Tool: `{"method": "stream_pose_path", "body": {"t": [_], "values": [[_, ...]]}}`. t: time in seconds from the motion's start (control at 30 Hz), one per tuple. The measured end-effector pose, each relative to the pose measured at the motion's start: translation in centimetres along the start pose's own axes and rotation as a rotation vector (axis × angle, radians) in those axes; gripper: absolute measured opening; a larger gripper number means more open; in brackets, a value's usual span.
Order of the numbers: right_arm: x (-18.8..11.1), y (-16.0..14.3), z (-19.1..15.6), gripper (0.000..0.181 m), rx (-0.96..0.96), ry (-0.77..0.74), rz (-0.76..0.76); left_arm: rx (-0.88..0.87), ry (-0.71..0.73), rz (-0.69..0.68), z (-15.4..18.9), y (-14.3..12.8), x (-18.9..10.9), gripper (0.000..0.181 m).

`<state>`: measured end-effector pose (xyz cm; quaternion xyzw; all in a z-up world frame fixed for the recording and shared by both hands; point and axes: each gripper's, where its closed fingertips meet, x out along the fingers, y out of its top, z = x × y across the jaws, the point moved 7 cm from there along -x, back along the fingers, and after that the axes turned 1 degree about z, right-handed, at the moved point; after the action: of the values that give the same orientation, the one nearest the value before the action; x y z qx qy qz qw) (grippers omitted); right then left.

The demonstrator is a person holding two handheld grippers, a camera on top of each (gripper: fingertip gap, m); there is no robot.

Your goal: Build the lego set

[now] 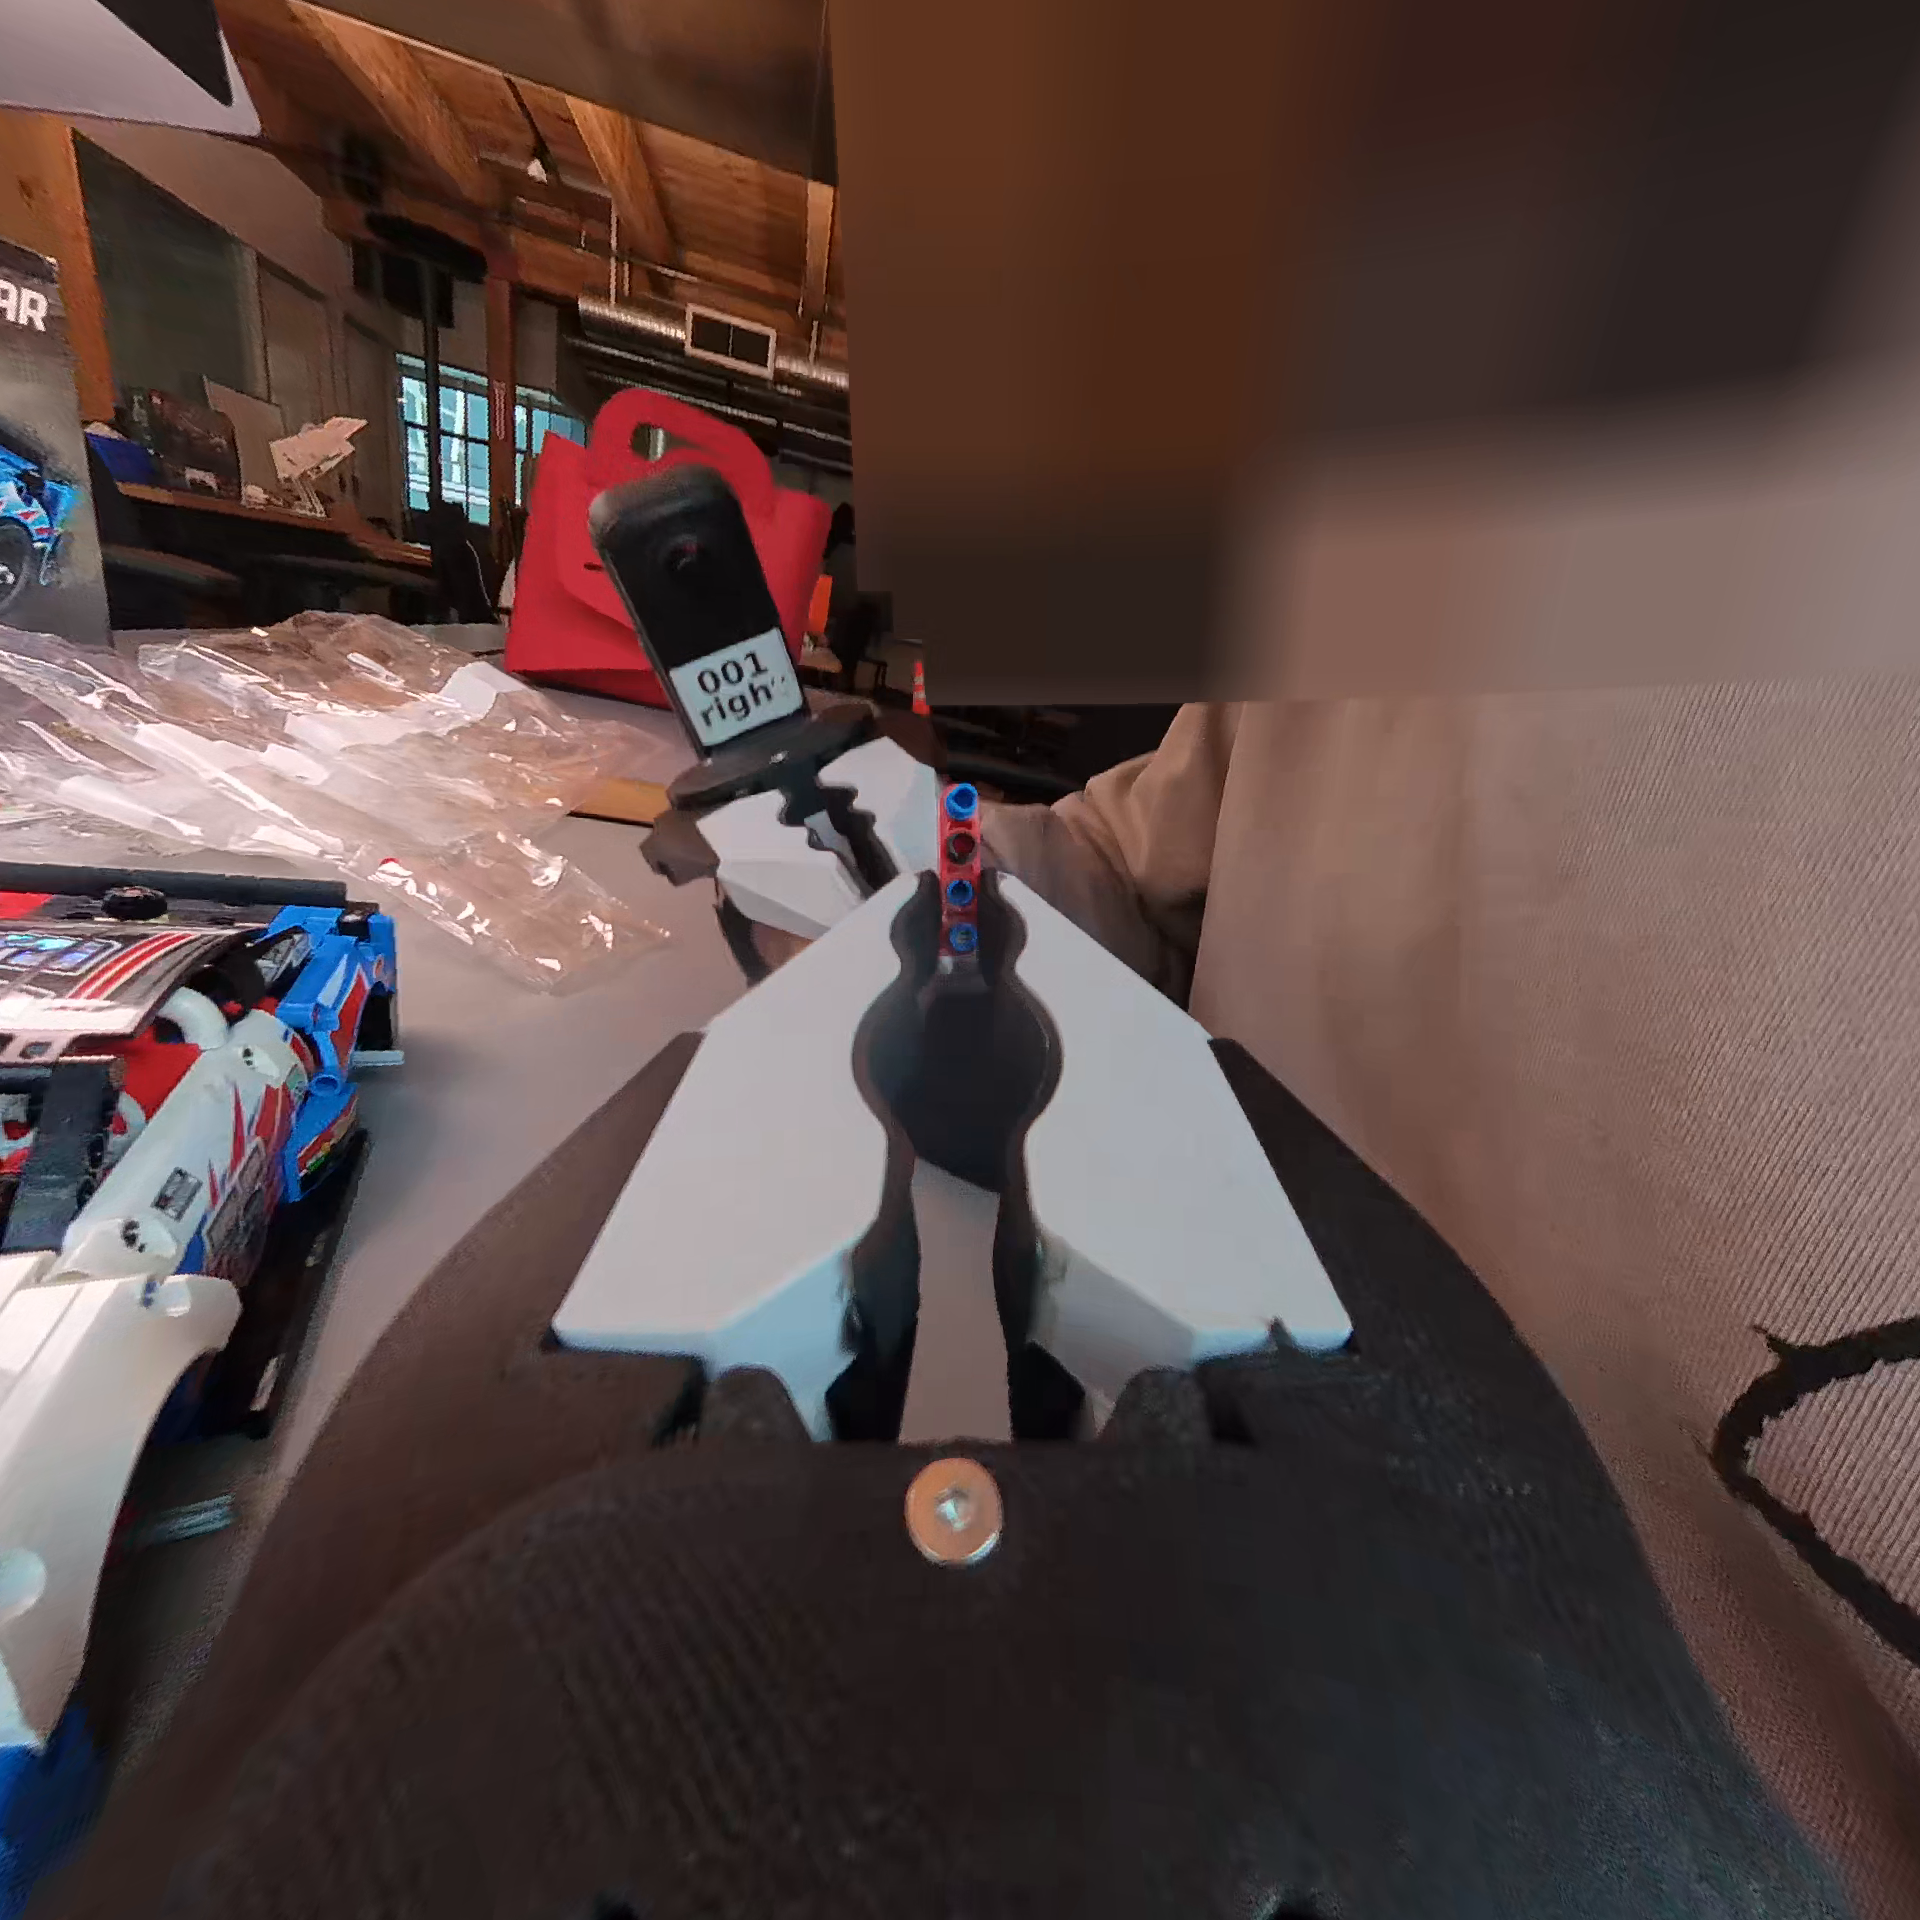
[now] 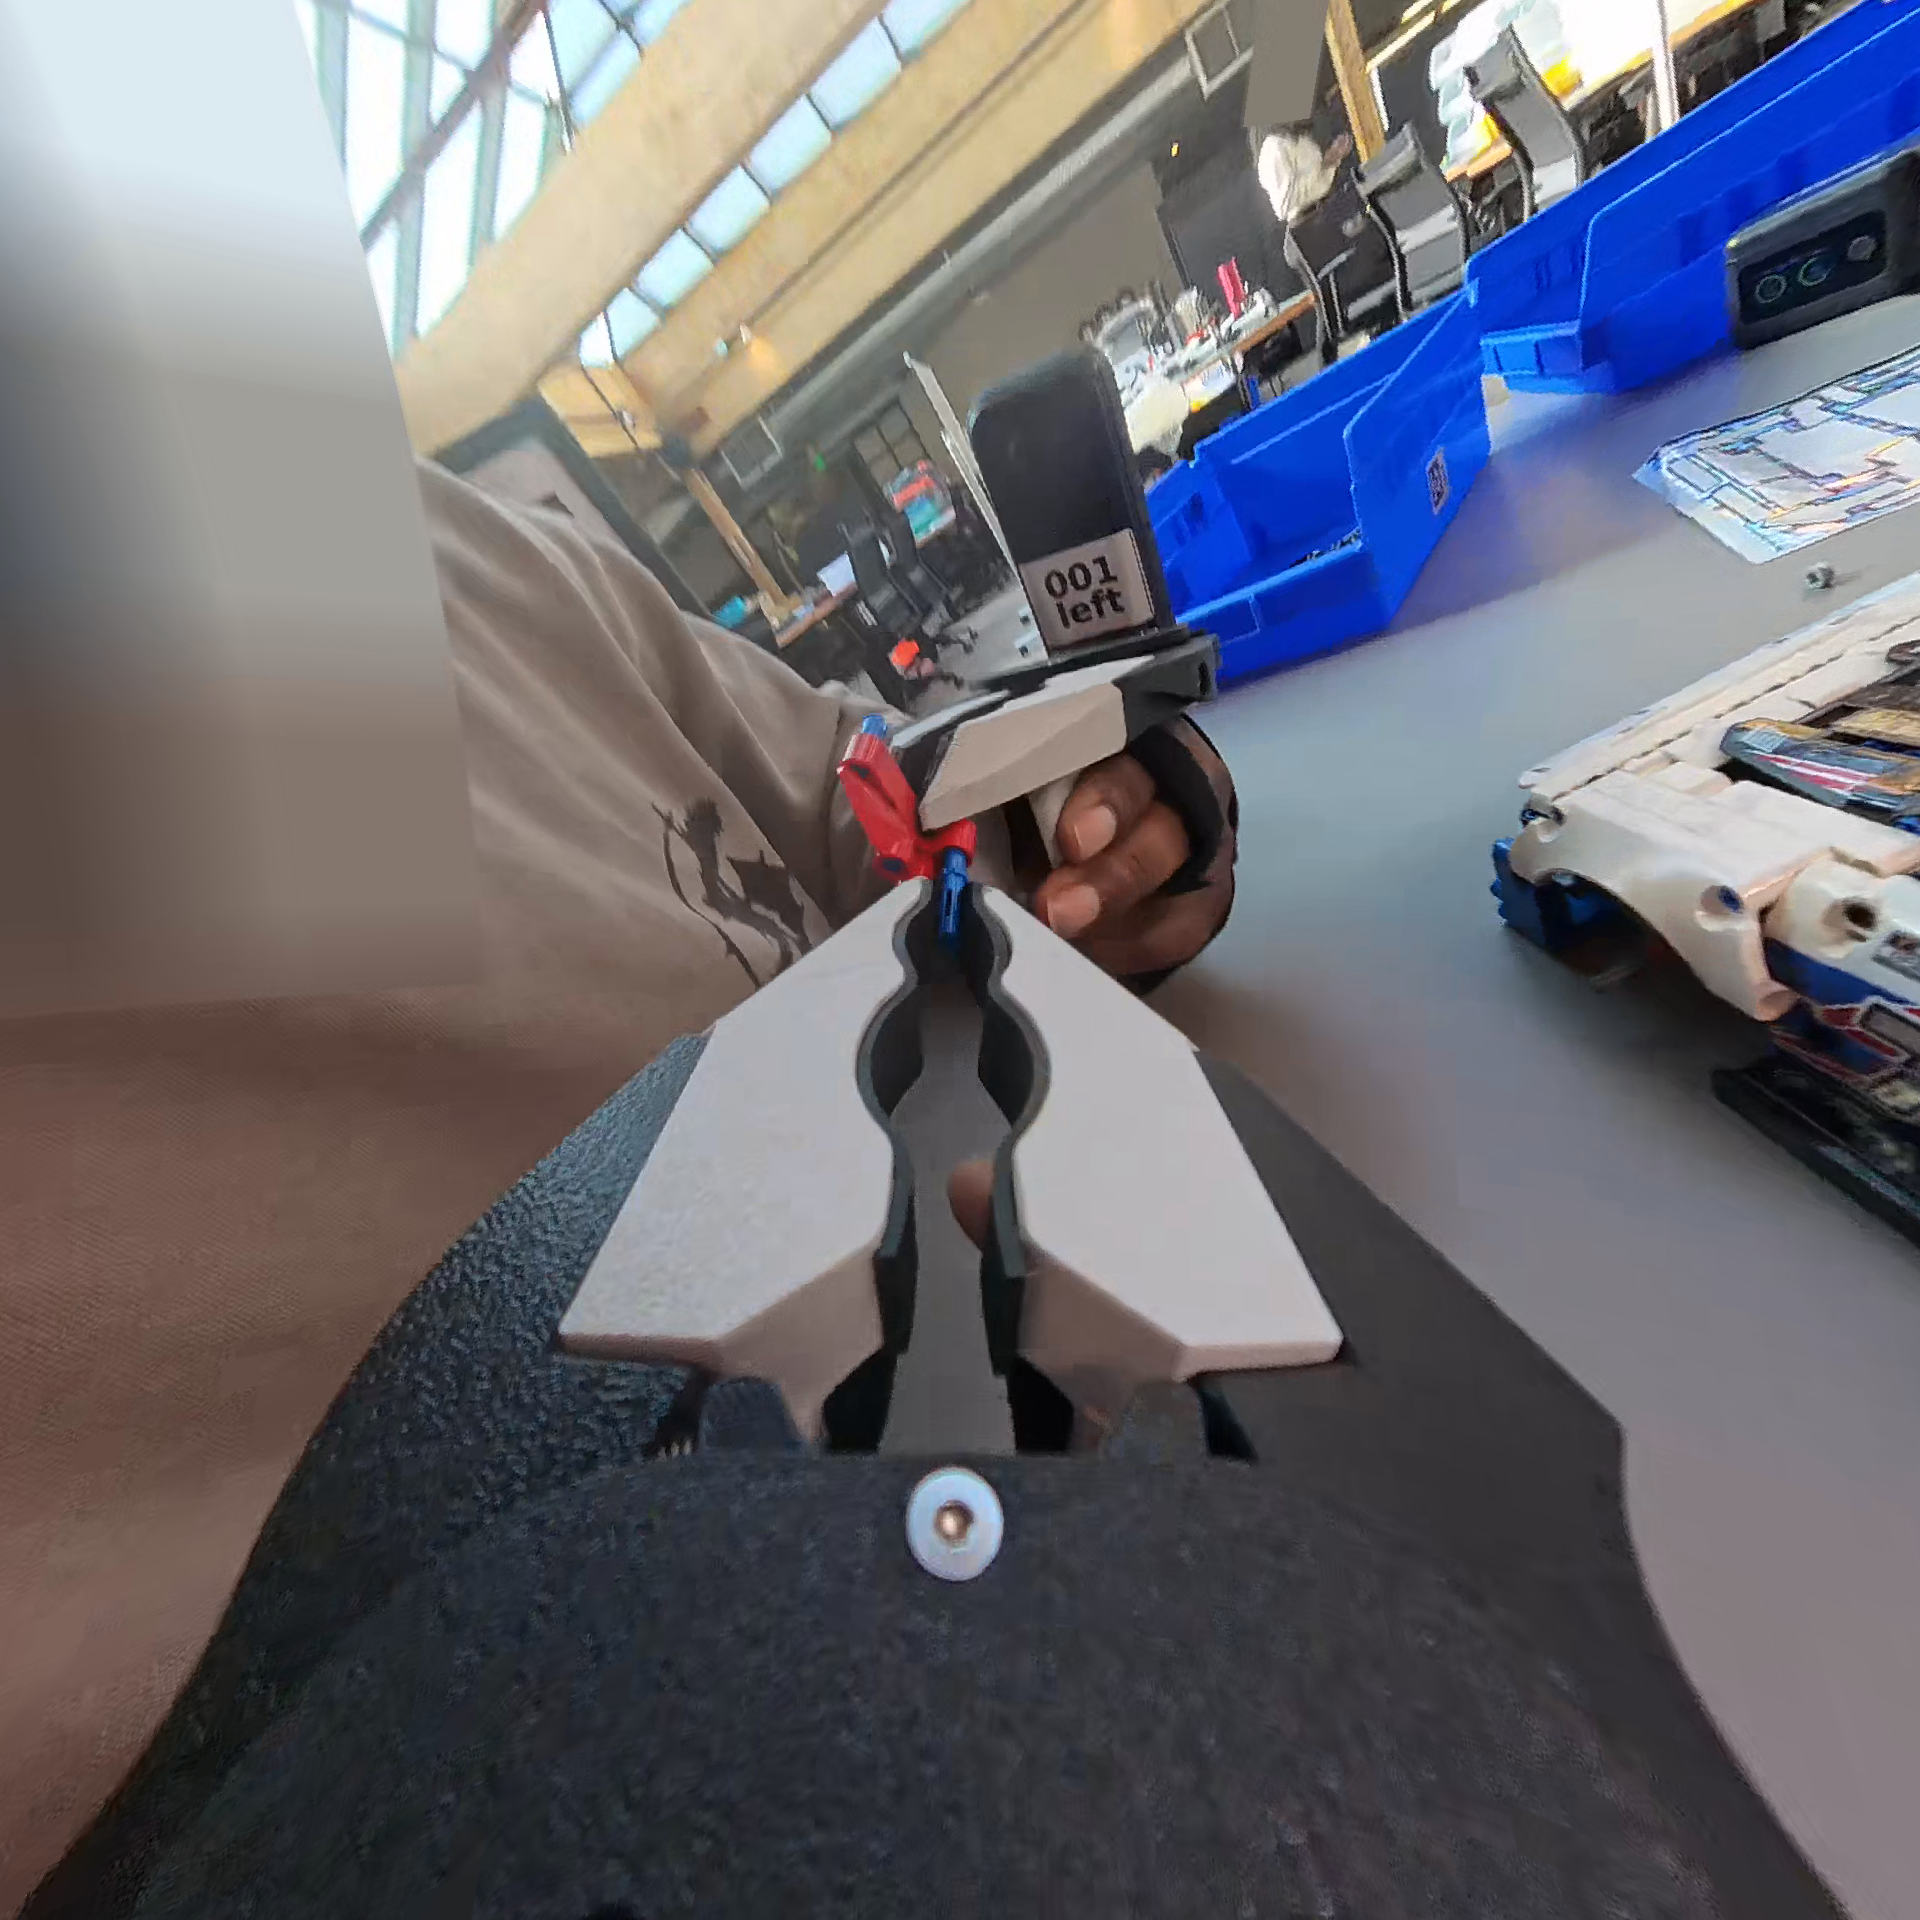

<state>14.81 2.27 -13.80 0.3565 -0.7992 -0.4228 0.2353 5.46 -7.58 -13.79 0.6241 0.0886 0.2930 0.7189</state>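
Left wrist view only: red bag (image 1: pixel 665 561), clear plastic bags (image 1: pixel 312 727). Right wrist view only: blue bins (image 2: pixel 1455 457), sticker sheet (image 2: pixel 1808 468). Left claw (image 1: pixel 958 914) clamps an upright red beam (image 1: pixel 958 862); right claw (image 2: pixel 951 914) pinches a blue pin (image 2: pixel 951 904) touching it. Lego car (image 2: pixel 1745 831) sits on the tabletop (image 2: pixel 1403 1195). Each claw's camera carries a white label.

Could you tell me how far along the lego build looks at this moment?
The car on the table looks mostly bodied. In hand: the left gripper is clamped on a red beam with blue pins, while the right gripper pinches a blue pin at it. Still left: seating that pin and mounting the beam.
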Motion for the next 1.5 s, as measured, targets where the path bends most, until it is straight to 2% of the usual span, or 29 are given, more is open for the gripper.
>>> {"method": "stream_pose_path", "body": {"t": [0.07, 0.13, 0.23, 0.37, 0.43, 0.57, 0.8, 1.03, 1.3, 1.5], "values": [[0.3, 0.4, 0.0, 0.001, 0.065, 0.018, 0.093, -0.090, -0.013, 0.102, -0.3, 0.5, 0.0, 0.006], [0.5, 0.7, 0.0, 0.001, 0.046, -0.026, 0.137, -0.166, -0.010, 0.178, -0.8, 0.8, -0.2, 0.005], [0.7, 1.1, -0.4, 0.001, -0.085, -0.125, 0.147, -0.249, -0.021, 0.252, -1.2, 0.9, -0.4, 0.006], [0.9, 1.2, -1.4, 0.000, -0.322, -0.223, 0.108, -0.282, -0.060, 0.266, -1.2, 0.9, -0.4, 0.005], [0.9, 1.2, -1.7, 0.000, -0.409, -0.260, 0.072, -0.279, -0.082, 0.251, -1.1, 0.9, -0.3, 0.005], [1.2, 0.7, -1.9, 0.000, -0.413, -0.263, 0.037, -0.234, -0.093, 0.203, -0.9, 0.8, -0.3, 0.006], [1.9, 0.0, -1.2, 0.000, 0.044, -0.042, 0.226, -0.197, -0.115, 0.226, -0.7, 1.7, 0.5, 0.005], [1.0, 0.6, -0.8, 0.000, -0.073, -0.107, 0.211, -0.164, -0.085, 0.162, -1.3, 2.2, 0.3, 0.005], [0.8, 0.7, -1.1, 0.001, -0.172, -0.130, 0.143, 0.013, -0.039, 0.024, -0.6, 2.4, -0.1, 0.005], [0.7, 0.6, -0.9, 0.001, -0.237, -0.183, 0.110, 0.041, -0.006, -0.005, -0.4, 2.2, -0.3, 0.013]]}}
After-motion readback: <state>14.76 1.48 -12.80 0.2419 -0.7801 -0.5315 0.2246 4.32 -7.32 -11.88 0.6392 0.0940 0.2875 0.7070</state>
